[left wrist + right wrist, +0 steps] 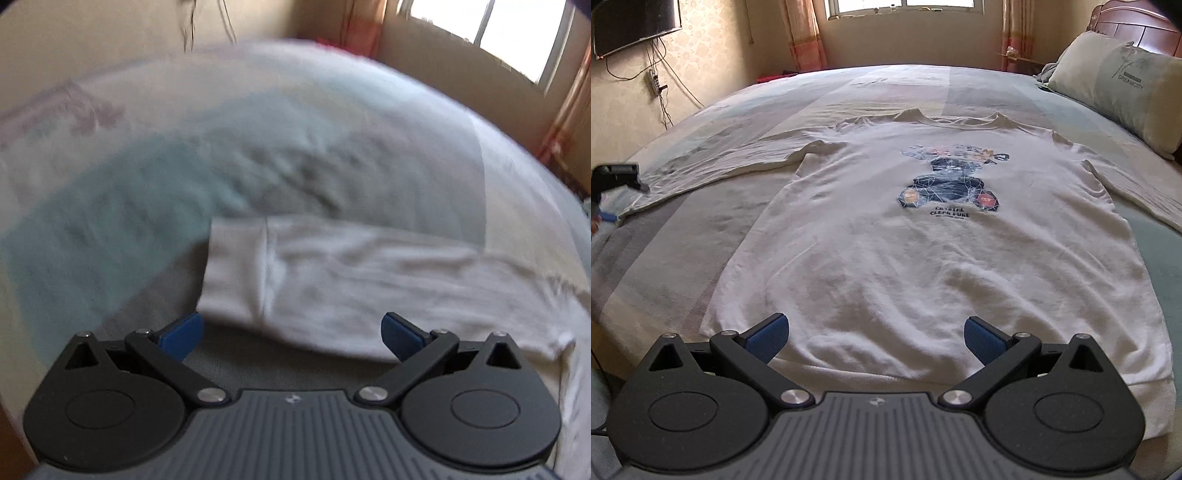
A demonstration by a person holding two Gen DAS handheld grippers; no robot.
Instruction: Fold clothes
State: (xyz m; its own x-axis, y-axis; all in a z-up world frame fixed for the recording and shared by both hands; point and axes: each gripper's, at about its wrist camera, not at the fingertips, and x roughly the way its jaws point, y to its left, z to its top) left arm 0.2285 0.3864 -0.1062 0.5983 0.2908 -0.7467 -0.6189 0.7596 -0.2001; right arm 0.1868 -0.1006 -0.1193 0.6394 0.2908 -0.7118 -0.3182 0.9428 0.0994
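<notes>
A white long-sleeved sweatshirt [923, 240] with a dark bear print lies flat, front up, on the bed, collar toward the window. My right gripper [876, 338] hovers open just above its bottom hem, nothing between the blue pads. In the left wrist view, which is blurred, the shirt's left sleeve [332, 280] stretches across the bed with its ribbed cuff [232, 273] just ahead of my left gripper [291, 334], which is open and holds nothing. That gripper also shows at the far left edge of the right wrist view as a dark shape [617, 177] by the sleeve end.
The bed cover [683, 229] has pale grey, green and cream patches. A green pillow [1119, 85] lies at the head on the right, before a wooden headboard [1134, 26]. A window [905, 3] with curtains is behind; a wall-mounted screen [635, 22] with cables hangs on the left.
</notes>
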